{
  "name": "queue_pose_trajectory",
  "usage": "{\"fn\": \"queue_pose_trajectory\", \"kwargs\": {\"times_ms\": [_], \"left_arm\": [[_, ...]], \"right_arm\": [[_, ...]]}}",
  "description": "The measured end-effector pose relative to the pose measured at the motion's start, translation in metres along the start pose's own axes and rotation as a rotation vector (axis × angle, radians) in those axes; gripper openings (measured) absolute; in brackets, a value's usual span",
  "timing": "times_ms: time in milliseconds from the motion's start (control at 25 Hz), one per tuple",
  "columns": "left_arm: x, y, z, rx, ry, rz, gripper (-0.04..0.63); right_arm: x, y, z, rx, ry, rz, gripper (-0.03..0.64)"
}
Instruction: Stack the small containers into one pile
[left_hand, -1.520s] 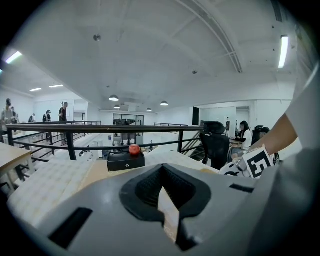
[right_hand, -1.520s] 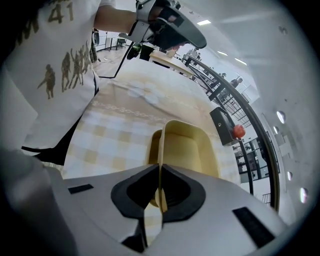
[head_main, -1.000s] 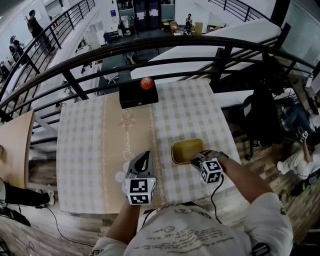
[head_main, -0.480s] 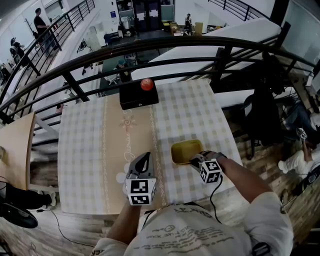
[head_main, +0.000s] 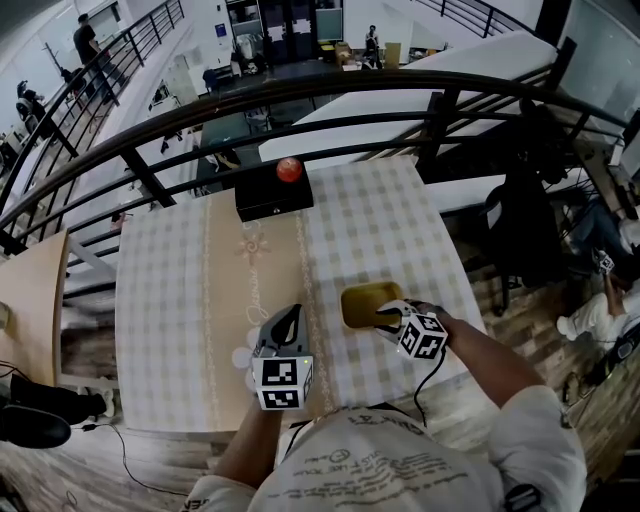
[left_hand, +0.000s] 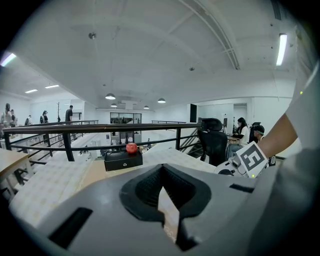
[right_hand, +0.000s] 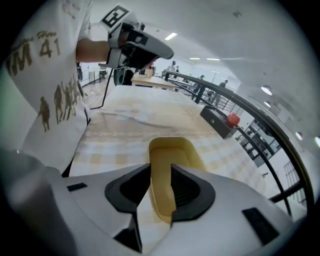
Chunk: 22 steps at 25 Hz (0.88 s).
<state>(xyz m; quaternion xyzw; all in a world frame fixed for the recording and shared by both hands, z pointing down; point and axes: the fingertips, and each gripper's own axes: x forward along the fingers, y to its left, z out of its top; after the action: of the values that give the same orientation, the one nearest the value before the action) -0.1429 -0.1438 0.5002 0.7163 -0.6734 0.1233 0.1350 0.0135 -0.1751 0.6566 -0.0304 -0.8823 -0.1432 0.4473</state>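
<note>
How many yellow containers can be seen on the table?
1. The yellow container sits on the checked table, near its front right corner. Others may be nested inside, hidden.

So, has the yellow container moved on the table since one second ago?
No. The yellow container keeps the same gap to the beige stripe of the tablecloth.

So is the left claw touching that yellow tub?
Apart. The head view shows the left claw well short of the yellow tub, with bare checked tablecloth between them.
</note>
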Motion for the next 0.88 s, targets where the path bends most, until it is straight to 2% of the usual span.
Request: {"fn": "queue_pose_trajectory", "kwargs": {"times_ms": [40,160,200,320,560,880], "left_arm": [[0.001,-0.001,0.001,0.002,-0.001,-0.003,0.005],[0.004,-0.003,0.005,0.009,-0.004,-0.015,0.005],[0.005,-0.005,0.006,0.011,-0.005,-0.019,0.005],[0.008,-0.01,0.007,0.011,-0.008,-0.029,0.005],[0.015,-0.017,0.015,0.02,-0.022,-0.047,0.005],[0.025,-0.034,0.038,0.011,-0.051,-0.074,0.005]], "right_arm": [[-0.003,-0.004,0.004,0.046,-0.024,-0.016,0.121],[-0.012,-0.022,0.011,0.18,-0.089,-0.094,0.02],[-0.014,-0.027,0.011,0.221,-0.103,-0.116,0.005],[-0.023,-0.039,0.007,0.318,-0.118,-0.182,0.003],[-0.046,-0.068,0.003,0.534,-0.166,-0.375,0.002],[-0.111,-0.116,0.027,0.714,-0.331,-0.656,0.002]]}}
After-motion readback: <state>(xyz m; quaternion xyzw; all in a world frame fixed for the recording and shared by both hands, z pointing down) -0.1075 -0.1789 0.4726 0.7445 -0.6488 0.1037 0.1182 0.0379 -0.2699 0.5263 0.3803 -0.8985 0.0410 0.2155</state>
